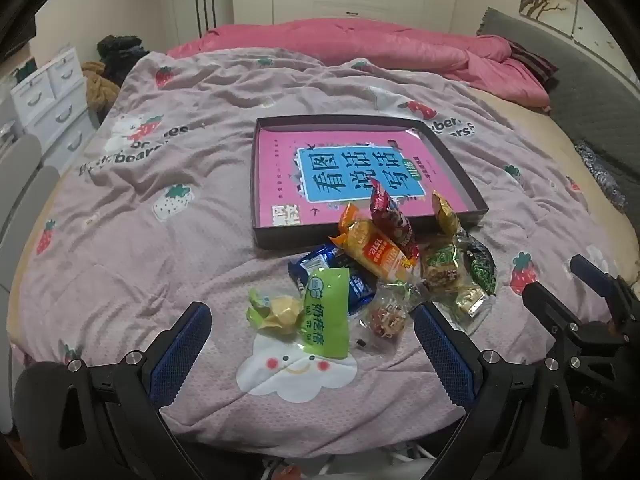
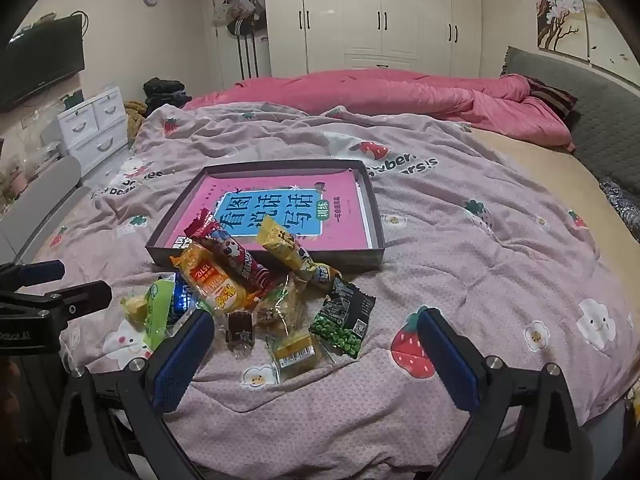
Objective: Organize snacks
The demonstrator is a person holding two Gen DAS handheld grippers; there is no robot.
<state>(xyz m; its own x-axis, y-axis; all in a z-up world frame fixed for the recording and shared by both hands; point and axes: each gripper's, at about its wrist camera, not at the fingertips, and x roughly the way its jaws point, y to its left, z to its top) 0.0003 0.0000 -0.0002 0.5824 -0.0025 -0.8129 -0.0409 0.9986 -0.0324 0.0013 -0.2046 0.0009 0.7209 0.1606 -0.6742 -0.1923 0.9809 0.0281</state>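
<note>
Hovering low-frame: left gripper (image 1: 312,344) and right gripper (image 2: 316,354), fingers wide apart, holding nothing.
Crinkly snack packets (image 1: 384,264) heaped centre-frame beside the shallow rectangular box (image 1: 460,164).

A pale purple quilt (image 2: 460,248) printed with strawberries covers the bed. Behind it lies a rumpled pink duvet (image 2: 400,96). White wardrobes (image 2: 384,16) line the far wall, white drawers (image 2: 94,124) stand left, beside what may be a television (image 2: 42,64).
</note>
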